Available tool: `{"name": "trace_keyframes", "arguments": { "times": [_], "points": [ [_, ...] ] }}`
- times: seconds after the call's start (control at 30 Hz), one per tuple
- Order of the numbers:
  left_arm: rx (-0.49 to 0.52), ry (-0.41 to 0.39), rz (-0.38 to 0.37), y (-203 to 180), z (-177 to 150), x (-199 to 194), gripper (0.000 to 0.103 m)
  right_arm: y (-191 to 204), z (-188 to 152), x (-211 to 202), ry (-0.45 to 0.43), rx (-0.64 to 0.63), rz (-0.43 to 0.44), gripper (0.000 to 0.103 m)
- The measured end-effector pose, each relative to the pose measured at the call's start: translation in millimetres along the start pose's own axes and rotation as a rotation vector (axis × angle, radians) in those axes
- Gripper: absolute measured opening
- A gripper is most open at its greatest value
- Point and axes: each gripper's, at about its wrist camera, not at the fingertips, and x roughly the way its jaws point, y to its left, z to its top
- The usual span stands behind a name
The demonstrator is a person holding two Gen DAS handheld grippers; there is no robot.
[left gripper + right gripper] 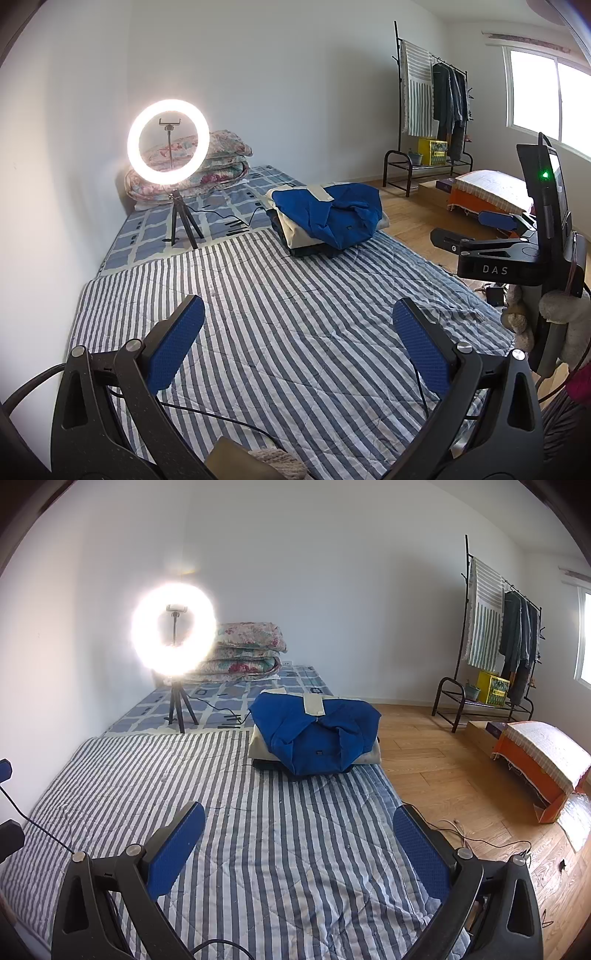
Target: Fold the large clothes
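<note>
Lying on the far right part of the striped quilt (258,830), near its edge toward the wooden floor (436,760): one stack of clothes (314,738), topped by a blue garment (332,214) with a pale collar or label strip (313,703) at its far side.

State of stack — layers below the blue piece show pale and dark edges, roughly squared; the blue top piece looks bundled and gathered inward, not flat. Whether it counts as folded cannot be settled; the scene fits a pile awaiting folding as well as a pile of finished work.

Left gripper (297,345): jaws spread wide, nothing between the blue pads, hovering over bare striped quilt. Stack lies ahead and to its right, well apart.

Right gripper (299,843): jaws likewise spread and empty, also over the quilt. Stack lies almost straight ahead of it, slightly right of centre, nearer in this view than in the left one. In the left wrist view the right gripper (465,232) shows side-on at the right edge, level with the stack.

Key relation — the right gripper is judged the nearer. The stack's long axis runs about crosswise to both grippers' line of sight, collar side away.

Other items: ring light on tripod (173,642), folded floral bedding (247,653) at the wall, clothes rack (498,635) across the floor.
</note>
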Motion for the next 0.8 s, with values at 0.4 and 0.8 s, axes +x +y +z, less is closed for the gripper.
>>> {"name": "trace_keyframes", "arguments": {
  "times": [0.4,0.8],
  "points": [
    [-0.004,0.003,-0.002,-1.4,-0.8,0.5,0.103,1.4,-2.6,1.4,0.0,-0.008,0.0,0.103],
    [-0.028,0.011,0.002,1.2,-6.5,3.6,0.103,1.8,-5.1,2.5,0.003,-0.026,0.0,0.103]
  ]
}}
